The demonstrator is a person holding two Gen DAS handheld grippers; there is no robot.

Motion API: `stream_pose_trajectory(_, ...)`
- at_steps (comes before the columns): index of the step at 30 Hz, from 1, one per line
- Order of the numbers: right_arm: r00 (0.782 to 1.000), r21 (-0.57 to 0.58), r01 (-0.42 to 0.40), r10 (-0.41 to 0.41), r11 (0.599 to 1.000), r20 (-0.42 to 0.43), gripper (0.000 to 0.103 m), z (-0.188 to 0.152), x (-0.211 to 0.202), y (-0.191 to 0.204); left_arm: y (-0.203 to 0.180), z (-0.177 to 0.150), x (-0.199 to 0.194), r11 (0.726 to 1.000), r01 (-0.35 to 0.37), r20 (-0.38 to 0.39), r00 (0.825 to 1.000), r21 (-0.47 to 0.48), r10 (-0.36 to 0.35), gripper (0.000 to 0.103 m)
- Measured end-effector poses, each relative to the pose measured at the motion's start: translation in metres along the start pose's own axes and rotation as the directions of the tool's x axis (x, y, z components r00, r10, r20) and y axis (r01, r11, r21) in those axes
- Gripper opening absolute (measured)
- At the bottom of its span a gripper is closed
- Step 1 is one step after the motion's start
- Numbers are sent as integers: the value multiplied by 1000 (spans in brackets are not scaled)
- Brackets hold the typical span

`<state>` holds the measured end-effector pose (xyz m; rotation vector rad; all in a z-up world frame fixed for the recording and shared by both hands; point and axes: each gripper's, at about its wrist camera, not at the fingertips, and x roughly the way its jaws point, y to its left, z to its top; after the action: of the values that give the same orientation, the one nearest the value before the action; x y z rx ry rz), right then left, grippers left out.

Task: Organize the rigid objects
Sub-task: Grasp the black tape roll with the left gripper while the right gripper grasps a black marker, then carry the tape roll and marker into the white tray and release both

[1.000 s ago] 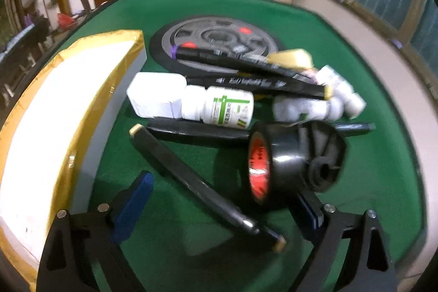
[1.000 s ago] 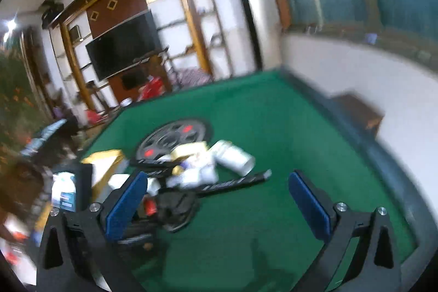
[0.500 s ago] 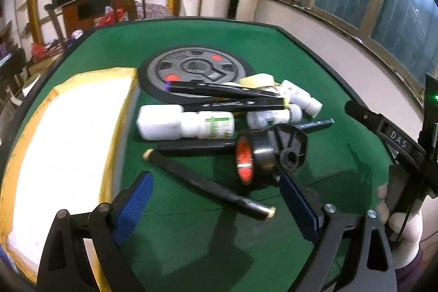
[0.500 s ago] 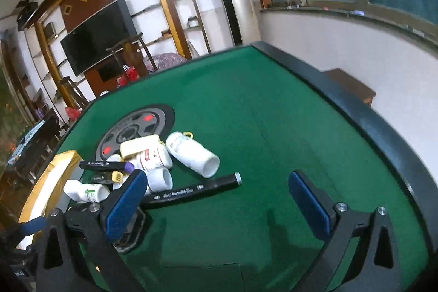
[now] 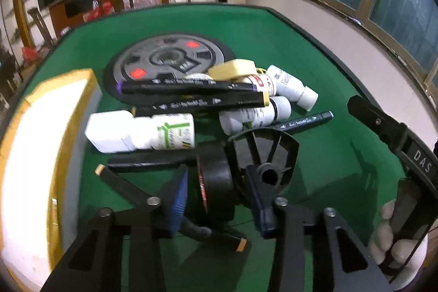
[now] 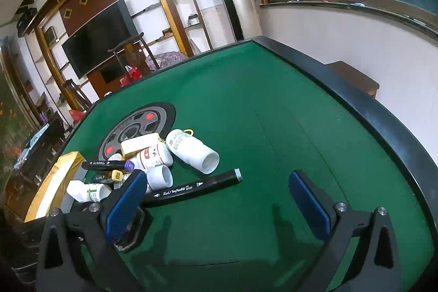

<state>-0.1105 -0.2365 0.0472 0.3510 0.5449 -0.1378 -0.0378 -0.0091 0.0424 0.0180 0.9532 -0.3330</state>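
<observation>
A pile of rigid things lies on the green table [image 5: 314, 67]: several black markers [image 5: 191, 86], white bottles [image 5: 153, 134], a yellowish block [image 5: 232, 69] and a black tape dispenser with a black tape roll [image 5: 216, 182]. My left gripper [image 5: 219, 199] has closed in on the tape roll, blue pads on both sides. My right gripper [image 6: 216, 205] is open and empty above the felt, just right of the pile; a black marker [image 6: 191, 189] lies in front of it. It also shows in the left wrist view [image 5: 397, 155].
A grey weight plate [image 5: 169, 64] lies behind the pile. A white box with a gold rim [image 5: 35, 155] stands on the left. The table's black raised edge [image 6: 356, 100] runs along the right. Bare felt lies right of the pile.
My left gripper has moved forward and its jaws have narrowed from wide open onto the tape roll. My right gripper has stayed open and come lower, closer to the pile.
</observation>
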Motion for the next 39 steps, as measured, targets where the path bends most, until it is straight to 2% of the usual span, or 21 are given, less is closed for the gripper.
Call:
stream_pose_trajectory(2, 1000, -9, 2, -2, 1000, -7, 103, 0, 1, 2, 0, 0, 0, 1000, 13, 6, 1000, 0, -13, 32)
stream_pose_trajectory(3, 1000, -14, 4, -4, 1000, -11, 103, -1, 2, 3, -1, -1, -1, 1000, 20, 10, 1000, 6, -20, 19)
stream_pose_trajectory(4, 1000, -18, 6, -6, 1000, -14, 103, -1, 3, 5, -2, -1, -3, 999, 28, 14, 999, 15, -29, 17)
stream_pose_trajectory(9, 999, -26, 3, -4, 1000, -34, 103, -2, 6, 7, 9, -3, -27, 994, 105, 64, 993, -15, -104, 16)
stream_pose_trajectory(13, 998, -27, -16, 14, 1000, -59, 103, -2, 10, 7, 33, -7, -60, 980, 184, 112, 978, -69, -176, 14)
stream_pose_trajectory(16, 995, -46, -55, 50, 997, -89, 103, -5, 8, 15, 58, -14, -90, 972, 209, 162, 968, -106, -191, 15)
stream_pose_trajectory(18, 990, -78, -116, 109, 990, -88, 103, -8, -6, 31, 76, -18, -108, 971, 201, 196, 965, -128, -174, 15)
stream_pose_trajectory(20, 977, -144, -198, 184, 970, -108, 103, -14, -20, 60, 90, -21, -118, 969, 193, 216, 964, -151, -158, 15)
stream_pose_trajectory(22, 960, -271, -267, 231, 925, -160, 103, -24, -27, 102, 105, -25, -127, 964, 196, 236, 960, -181, -151, 15)
stream_pose_trajectory(25, 931, -390, -345, 260, 854, -256, 103, -39, -23, 150, 121, -32, -136, 956, 205, 261, 954, -210, -147, 15)
stream_pose_trajectory(27, 928, -457, -346, 227, 820, -296, 102, -51, -14, 175, 128, -36, -141, 954, 206, 271, 952, -217, -143, 15)
stream_pose_trajectory(29, 925, -503, -335, 179, 796, -334, 91, -59, 3, 194, 133, -40, -143, 955, 198, 277, 951, -219, -134, 15)
stream_pose_trajectory(33, 908, -519, -325, 109, 791, -404, 70, -68, 34, 206, 148, -48, -143, 953, 189, 275, 954, -238, -120, 15)
stream_pose_trajectory(34, 906, -526, -317, 88, 789, -415, 62, -70, 41, 209, 152, -50, -142, 950, 188, 271, 955, -249, -118, 15)
stream_pose_trajectory(35, 901, -528, -317, 77, 788, -426, 44, -72, 47, 210, 156, -52, -142, 948, 188, 269, 956, -257, -117, 15)
stream_pose_trajectory(36, 886, -518, -334, 76, 787, -457, 34, -75, 53, 211, 161, -53, -140, 945, 189, 267, 957, -267, -116, 15)
stream_pose_trajectory(37, 893, -519, -334, 89, 786, -441, 26, -75, 51, 211, 165, -53, -139, 942, 190, 266, 957, -276, -115, 15)
stream_pose_trajectory(39, 881, -496, -354, 105, 793, -462, 22, -75, 47, 210, 173, -54, -138, 939, 187, 266, 958, -288, -109, 15)
